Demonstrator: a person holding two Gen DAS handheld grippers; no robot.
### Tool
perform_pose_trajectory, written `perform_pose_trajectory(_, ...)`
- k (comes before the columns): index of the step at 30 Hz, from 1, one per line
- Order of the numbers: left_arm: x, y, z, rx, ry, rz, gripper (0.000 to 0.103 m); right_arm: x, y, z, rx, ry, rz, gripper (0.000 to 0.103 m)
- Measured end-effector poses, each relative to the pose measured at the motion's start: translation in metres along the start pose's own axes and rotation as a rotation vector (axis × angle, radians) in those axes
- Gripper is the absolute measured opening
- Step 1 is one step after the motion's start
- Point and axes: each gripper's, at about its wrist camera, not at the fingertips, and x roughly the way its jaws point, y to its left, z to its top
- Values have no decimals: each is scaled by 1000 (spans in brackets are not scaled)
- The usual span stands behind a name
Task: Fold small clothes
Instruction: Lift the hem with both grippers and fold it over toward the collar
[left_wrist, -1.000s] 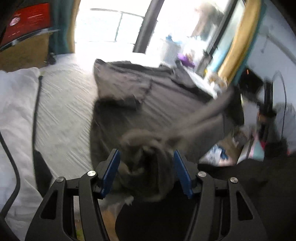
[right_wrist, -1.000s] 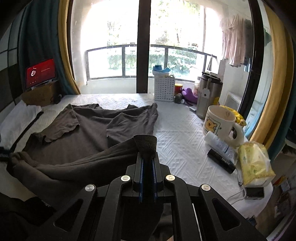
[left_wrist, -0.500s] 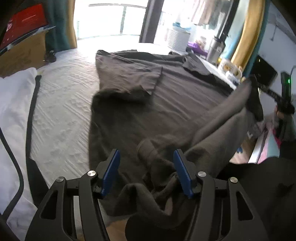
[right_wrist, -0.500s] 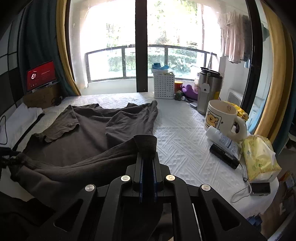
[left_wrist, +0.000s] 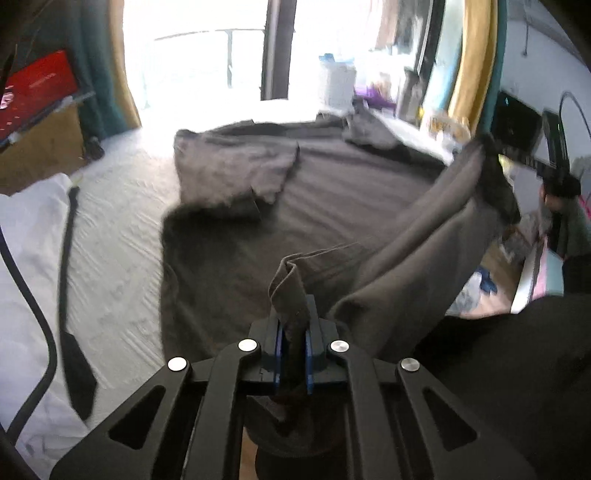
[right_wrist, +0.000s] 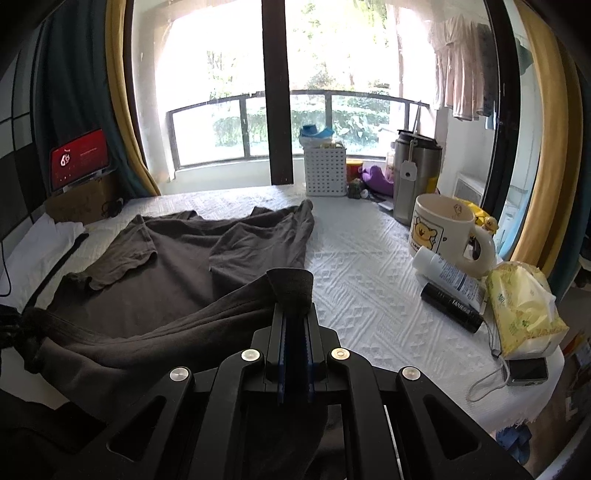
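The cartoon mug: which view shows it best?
The right wrist view: the cartoon mug stands sharp and unobstructed on the white bedspread, beside the steel pot. In the left wrist view that far corner is a bright blur, and no mug can be made out.

Each claw, the left claw (left_wrist: 293, 347) and the right claw (right_wrist: 295, 347), is a black frame with triangular cut-outs, four silver screws and blue pads (right_wrist: 283, 354) between its fingers.

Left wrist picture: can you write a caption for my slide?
Left gripper shut on the dark grey shirt's hem, while the right gripper holds its other corner above the white bed.
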Motion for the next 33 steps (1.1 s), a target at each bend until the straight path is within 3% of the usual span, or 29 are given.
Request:
perform_pose_trajectory(6,-30,1,19,33,-109,89,7,-18,2,13,-4,-60,-4,8)
perform_pose_trajectory(10,-52,0,32,62,-224,173,7,-30,2,21,-3,-96,-9,8)
perform_pose_trajectory(20,-61,-7,68,203,-354,296,7,-40,3,39,-15,-140,-20,8)
perform_pose_trajectory(25,-60,-4,83,239,-385,320,7,-40,1,48,-16,-156,-25,8)
perform_pose_trajectory(33,-53,6,100,198,-398,288,7,-35,-3,61,-14,-172,-30,8)
